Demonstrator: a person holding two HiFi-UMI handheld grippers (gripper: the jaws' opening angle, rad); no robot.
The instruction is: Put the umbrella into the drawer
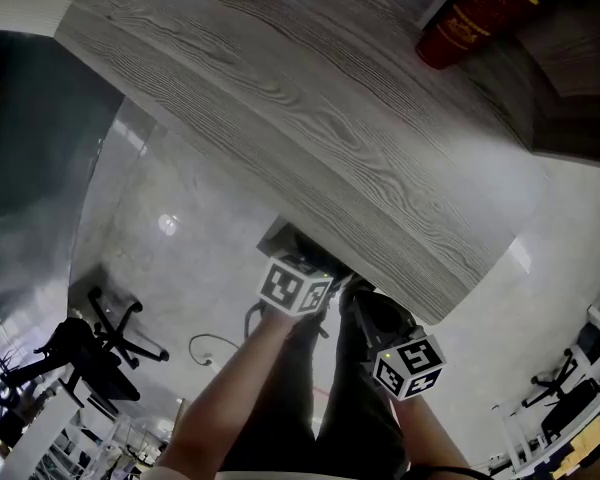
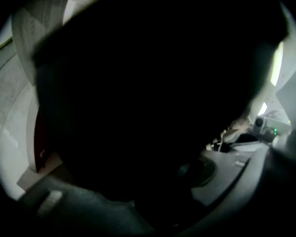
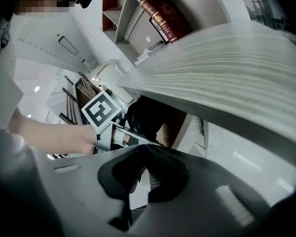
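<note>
"What did the right gripper (image 3: 145, 169) have?"

"Nothing. Its jaws were together, just below the table (image 1: 310, 118) edge."

"And the left gripper (image 2: 153, 201)?"

"It was clamped on the black umbrella (image 2: 138, 107). That filled most of its view and reached ahead of it under the tabletop, just left of the right gripper."

"Farther off?"

"A red book (image 1: 475, 8) stood well beyond both grippers, past the table's far edge. An office chair (image 1: 85, 353) sat well to the left gripper's left."

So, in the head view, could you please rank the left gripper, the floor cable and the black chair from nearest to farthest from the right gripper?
1. left gripper, just left of it.
2. floor cable, further left.
3. black chair, far left.
</note>
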